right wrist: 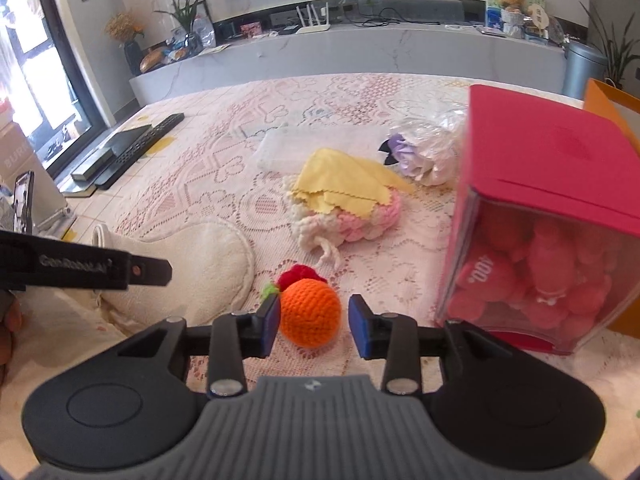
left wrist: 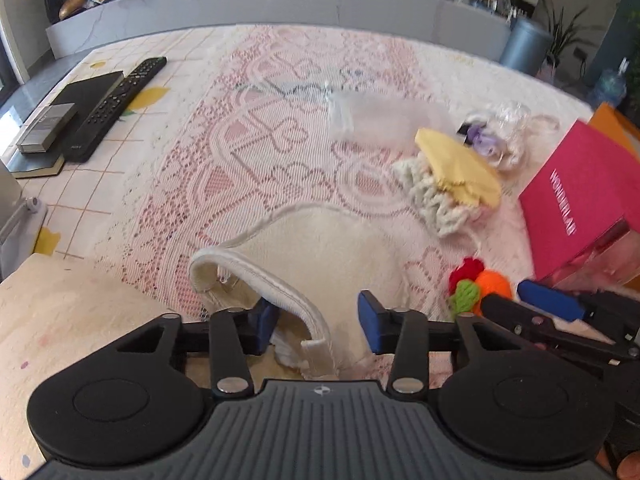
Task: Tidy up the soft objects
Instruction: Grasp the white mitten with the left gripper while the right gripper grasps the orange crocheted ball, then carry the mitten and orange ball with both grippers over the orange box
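Note:
A cream fleece pouch (left wrist: 328, 248) lies on the lace cloth with its white-trimmed mouth turned toward me. My left gripper (left wrist: 318, 324) is open, its blue pads either side of the pouch's rim strap (left wrist: 280, 288) without pressing it. In the right wrist view an orange crochet ball (right wrist: 310, 314) with red and green bits sits between the pads of my right gripper (right wrist: 314, 324). That gripper is open: the left pad is at the ball's side and a gap shows at the right pad. The pouch (right wrist: 208, 260) lies left of the ball.
A yellow cloth (right wrist: 344, 184) lies over a pink-white knitted piece (right wrist: 360, 220). Behind is a plastic-wrapped purple flower (right wrist: 424, 152). A pink box (right wrist: 540, 152) with plush toys stands on the right. A remote (left wrist: 120, 100) and a black box (left wrist: 86, 92) lie far left.

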`<move>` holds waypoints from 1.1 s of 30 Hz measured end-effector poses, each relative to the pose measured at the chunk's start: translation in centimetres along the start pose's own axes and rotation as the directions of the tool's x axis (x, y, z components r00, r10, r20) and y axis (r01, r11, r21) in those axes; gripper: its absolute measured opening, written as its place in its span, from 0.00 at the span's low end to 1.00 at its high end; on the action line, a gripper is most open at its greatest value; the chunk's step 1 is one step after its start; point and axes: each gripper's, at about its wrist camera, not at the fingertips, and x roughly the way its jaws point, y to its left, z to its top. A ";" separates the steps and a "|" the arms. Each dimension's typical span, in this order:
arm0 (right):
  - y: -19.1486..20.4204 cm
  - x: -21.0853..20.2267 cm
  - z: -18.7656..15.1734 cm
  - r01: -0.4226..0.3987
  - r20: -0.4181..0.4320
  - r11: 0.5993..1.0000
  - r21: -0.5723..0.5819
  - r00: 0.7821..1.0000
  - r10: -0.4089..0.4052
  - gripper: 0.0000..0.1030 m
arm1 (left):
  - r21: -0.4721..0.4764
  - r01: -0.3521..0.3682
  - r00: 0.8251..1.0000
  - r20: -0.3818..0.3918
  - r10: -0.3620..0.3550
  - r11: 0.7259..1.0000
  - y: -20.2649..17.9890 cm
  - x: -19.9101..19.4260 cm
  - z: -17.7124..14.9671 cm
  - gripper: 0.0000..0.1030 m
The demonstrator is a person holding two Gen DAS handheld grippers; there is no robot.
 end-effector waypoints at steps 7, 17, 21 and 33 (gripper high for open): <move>0.2 0.9 -0.3 -0.006 -0.001 1.000 -0.023 1.000 0.006 0.44 | 0.033 -0.029 0.999 -0.027 0.030 0.999 -0.5 0.6 -0.1 0.11; 0.5 2.3 -0.3 -0.058 -0.001 0.998 -0.023 0.998 0.058 0.42 | -0.020 0.049 0.991 0.128 -0.046 0.999 -0.1 -1.5 -0.2 0.05; 0.7 1.9 -0.4 -0.044 0.015 0.998 -0.037 0.999 0.045 0.40 | -0.023 0.091 0.979 0.183 -0.085 0.996 0.2 -2.2 -0.3 0.05; -0.2 -3.6 -0.2 -0.050 0.136 0.999 0.002 0.989 0.049 0.40 | 0.074 0.114 0.908 0.396 -0.135 0.991 -1.5 -7.5 -1.2 0.05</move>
